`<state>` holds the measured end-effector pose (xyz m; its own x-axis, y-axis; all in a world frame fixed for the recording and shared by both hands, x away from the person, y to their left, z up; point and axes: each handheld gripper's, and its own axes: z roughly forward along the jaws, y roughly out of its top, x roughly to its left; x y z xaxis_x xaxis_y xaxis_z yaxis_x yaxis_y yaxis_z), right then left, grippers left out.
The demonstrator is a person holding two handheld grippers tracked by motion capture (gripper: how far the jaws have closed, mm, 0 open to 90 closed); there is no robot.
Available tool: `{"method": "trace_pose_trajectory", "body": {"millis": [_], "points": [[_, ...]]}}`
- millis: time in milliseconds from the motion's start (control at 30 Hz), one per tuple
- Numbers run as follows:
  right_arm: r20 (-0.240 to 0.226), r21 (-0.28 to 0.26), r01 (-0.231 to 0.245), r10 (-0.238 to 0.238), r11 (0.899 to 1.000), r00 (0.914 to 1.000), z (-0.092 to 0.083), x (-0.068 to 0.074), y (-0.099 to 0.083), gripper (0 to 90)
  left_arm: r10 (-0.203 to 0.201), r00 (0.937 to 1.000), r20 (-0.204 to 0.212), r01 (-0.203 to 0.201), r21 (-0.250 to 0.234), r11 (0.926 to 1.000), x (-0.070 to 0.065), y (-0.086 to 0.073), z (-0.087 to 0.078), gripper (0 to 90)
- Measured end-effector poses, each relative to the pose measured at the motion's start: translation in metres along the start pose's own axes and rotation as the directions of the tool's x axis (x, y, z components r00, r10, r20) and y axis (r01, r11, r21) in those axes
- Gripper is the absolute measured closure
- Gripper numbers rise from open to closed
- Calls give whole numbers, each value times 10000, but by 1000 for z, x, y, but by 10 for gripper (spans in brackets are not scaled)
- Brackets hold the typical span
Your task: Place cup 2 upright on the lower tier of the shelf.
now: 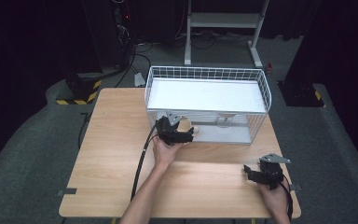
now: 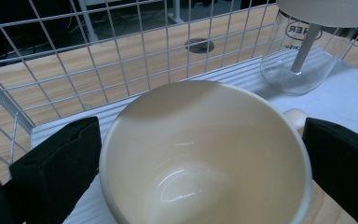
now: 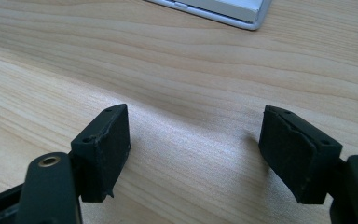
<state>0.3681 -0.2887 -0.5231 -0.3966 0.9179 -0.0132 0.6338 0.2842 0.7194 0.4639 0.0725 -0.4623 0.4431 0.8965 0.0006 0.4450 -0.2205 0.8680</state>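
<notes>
A cream mug (image 2: 200,154) stands on the white lower shelf of a wire rack (image 1: 208,70), at its front left. My left gripper (image 1: 181,132) reaches into the rack's front, and its two black jaws flank the mug's rim closely on either side. The mug rests on the shelf and I see no squeeze on it. Its handle (image 2: 296,116) points toward the far right. A clear glass jar (image 2: 303,60) with a pale lid stands deeper on the same shelf. My right gripper (image 1: 249,171) lies low over the wooden table (image 1: 116,140) at the front right, open, with nothing between its jaws (image 3: 196,140).
The rack has a white upper shelf (image 1: 205,93) and wire walls (image 2: 121,60) around the mug. Beyond the table stand a white frame (image 1: 223,21) and dark equipment with cables on the floor. A cable (image 1: 142,158) trails from the left gripper across the table.
</notes>
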Motion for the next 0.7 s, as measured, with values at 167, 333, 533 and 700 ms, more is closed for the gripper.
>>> {"method": "trace_pose_trajectory", "body": {"millis": [167, 333, 533, 700], "points": [[-3, -1, 1, -1, 10000, 10000, 0, 0, 0, 247, 33, 9999, 111, -35, 126, 9999, 1, -1, -2, 5], [-2, -1, 1, -1, 10000, 10000, 0, 0, 0, 247, -5, 9999, 136, 1, 231, 9997, 3, -5, -4, 5], [-1, 0, 2, -2, 10000, 10000, 0, 0, 0, 247, -167, 9997, 189, 162, 260, 9995, 5, -9, -8, 8], [-2, -2, 4, -4, 10000, 10000, 0, 0, 0, 247, -214, 9995, 219, 207, 333, 9992, 5, -14, -11, 12]]}}
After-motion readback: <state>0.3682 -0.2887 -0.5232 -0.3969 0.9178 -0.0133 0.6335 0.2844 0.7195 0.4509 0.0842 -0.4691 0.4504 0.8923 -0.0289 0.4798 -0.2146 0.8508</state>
